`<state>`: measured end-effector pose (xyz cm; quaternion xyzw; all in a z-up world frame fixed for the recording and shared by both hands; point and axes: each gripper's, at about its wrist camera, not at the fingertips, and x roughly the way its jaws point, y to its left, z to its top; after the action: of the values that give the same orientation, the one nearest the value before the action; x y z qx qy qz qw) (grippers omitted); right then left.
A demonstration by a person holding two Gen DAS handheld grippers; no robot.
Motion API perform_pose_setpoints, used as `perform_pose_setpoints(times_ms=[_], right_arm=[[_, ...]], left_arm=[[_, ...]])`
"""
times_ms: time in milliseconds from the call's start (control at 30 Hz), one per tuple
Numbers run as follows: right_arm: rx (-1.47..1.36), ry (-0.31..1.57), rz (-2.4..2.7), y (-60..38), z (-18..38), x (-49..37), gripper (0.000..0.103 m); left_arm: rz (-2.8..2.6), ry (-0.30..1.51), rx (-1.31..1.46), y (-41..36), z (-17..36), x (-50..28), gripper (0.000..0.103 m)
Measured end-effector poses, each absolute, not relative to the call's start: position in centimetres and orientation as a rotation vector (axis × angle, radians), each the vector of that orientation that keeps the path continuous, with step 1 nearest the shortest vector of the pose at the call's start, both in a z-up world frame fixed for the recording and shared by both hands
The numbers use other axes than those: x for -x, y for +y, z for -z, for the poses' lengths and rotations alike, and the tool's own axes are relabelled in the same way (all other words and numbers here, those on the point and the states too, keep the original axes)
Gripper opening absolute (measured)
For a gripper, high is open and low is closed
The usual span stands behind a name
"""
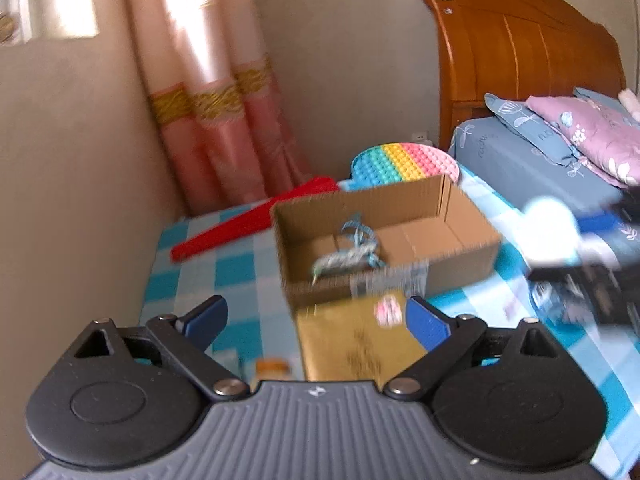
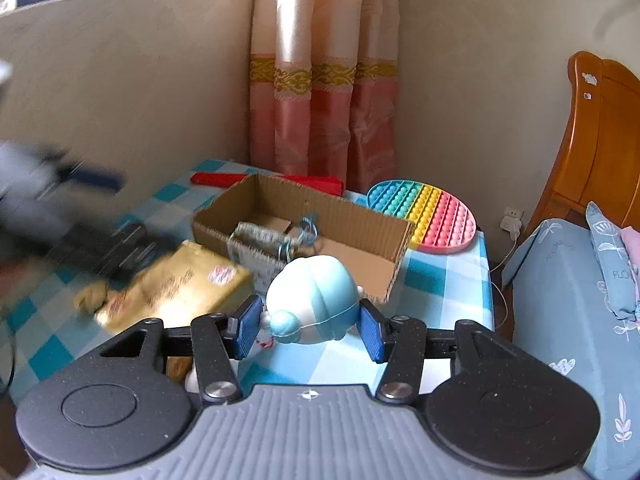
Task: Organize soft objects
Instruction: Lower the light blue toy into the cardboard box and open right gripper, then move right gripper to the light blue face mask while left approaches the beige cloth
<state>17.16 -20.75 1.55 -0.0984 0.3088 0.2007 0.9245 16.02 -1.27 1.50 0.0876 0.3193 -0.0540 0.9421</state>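
In the left wrist view my left gripper (image 1: 316, 316) stands wide open with nothing between its blue pads, above a gold packet (image 1: 352, 340). Just beyond it an open cardboard box (image 1: 460, 268) holds a blue and silver ribbon-like bundle (image 1: 348, 256). In the right wrist view my right gripper (image 2: 310, 322) is shut on a round blue and white soft toy (image 2: 316, 296), held above the checked tablecloth (image 2: 440, 280) at the near corner of the box (image 2: 360, 216). The same toy (image 1: 552, 228) shows as a blur at the right of the left wrist view.
A rainbow bubble pad (image 2: 428, 216) leans behind the box, beside a long red object (image 1: 248, 220). A blurred dark object (image 2: 108, 248) lies left of the gold packet (image 2: 180, 284). A bed (image 2: 568, 280) with pillows (image 1: 592, 132) stands to the right, curtains (image 2: 324, 100) behind.
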Motion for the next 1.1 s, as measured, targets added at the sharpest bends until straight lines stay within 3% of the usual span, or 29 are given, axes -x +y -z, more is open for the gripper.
perform_pose_setpoints(times_ms=[633, 667, 700, 800, 1100], right_arm=[[0.221, 0.675, -0.372, -16.3, -3.2, -27.6, 0.058], [0.222, 0.679, -0.369, -16.2, -3.1, -27.8, 0.063], [0.220, 0.685, -0.363, -16.1, -3.1, -28.1, 0.077], [0.209, 0.675, -0.352, -16.1, -3.0, -27.7, 0.100], [0.223, 0.658, -0.392, -16.3, -3.1, -23.5, 0.103]], left_arm=[[0.015, 0.741, -0.093, 3.2, 1.3, -9.1, 0.099], [0.014, 0.741, -0.089, 3.3, 1.4, -9.0, 0.099], [0.013, 0.740, -0.084, 3.4, 1.4, -8.8, 0.099], [0.015, 0.738, -0.074, 3.9, 1.4, -8.5, 0.099], [0.012, 0.756, -0.072, 4.5, 2.0, -8.2, 0.099]])
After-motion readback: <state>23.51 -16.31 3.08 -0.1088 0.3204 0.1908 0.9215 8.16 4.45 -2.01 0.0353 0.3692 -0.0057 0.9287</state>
